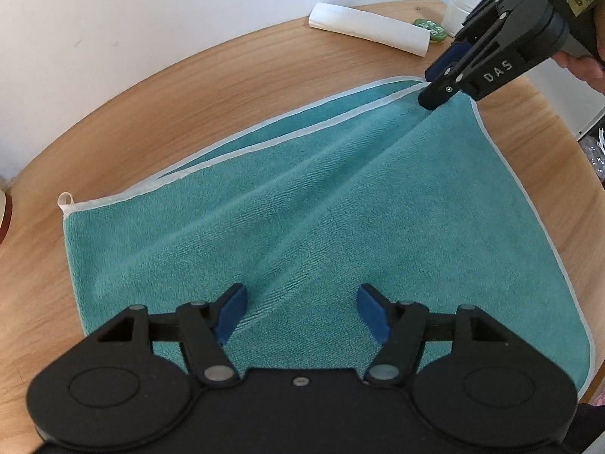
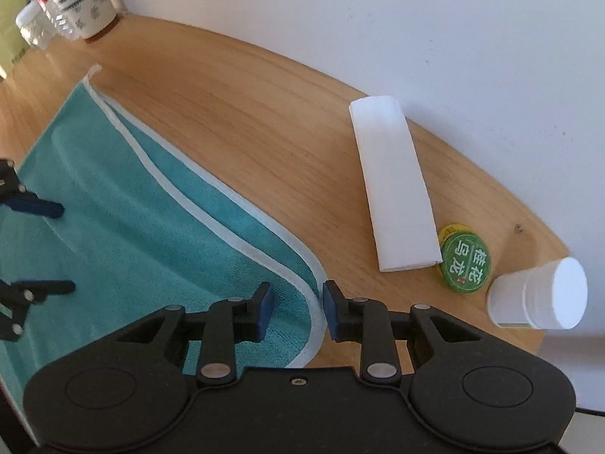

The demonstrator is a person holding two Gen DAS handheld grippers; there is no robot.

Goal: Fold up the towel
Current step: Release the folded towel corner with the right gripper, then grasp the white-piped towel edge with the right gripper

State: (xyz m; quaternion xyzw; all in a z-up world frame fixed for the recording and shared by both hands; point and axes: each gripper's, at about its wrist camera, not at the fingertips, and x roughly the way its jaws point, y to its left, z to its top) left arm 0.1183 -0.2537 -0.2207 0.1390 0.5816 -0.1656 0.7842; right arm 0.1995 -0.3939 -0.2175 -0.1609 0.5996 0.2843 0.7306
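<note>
Teal towel [image 1: 302,208] folded on the wooden table [image 1: 170,87], left tongs [image 1: 300,312] released, right tongs [image 2: 297,312] straddling its corner unclenched.

Both grippers were matte black plastic with blue pads on the fingertips. The left gripper [image 1: 300,312] had round silver rivets at its joints and two raised discs behind them. The right gripper [image 1: 440,85] carried white letters, "DAS" (and a small yellowish handwritten label above them).
</note>
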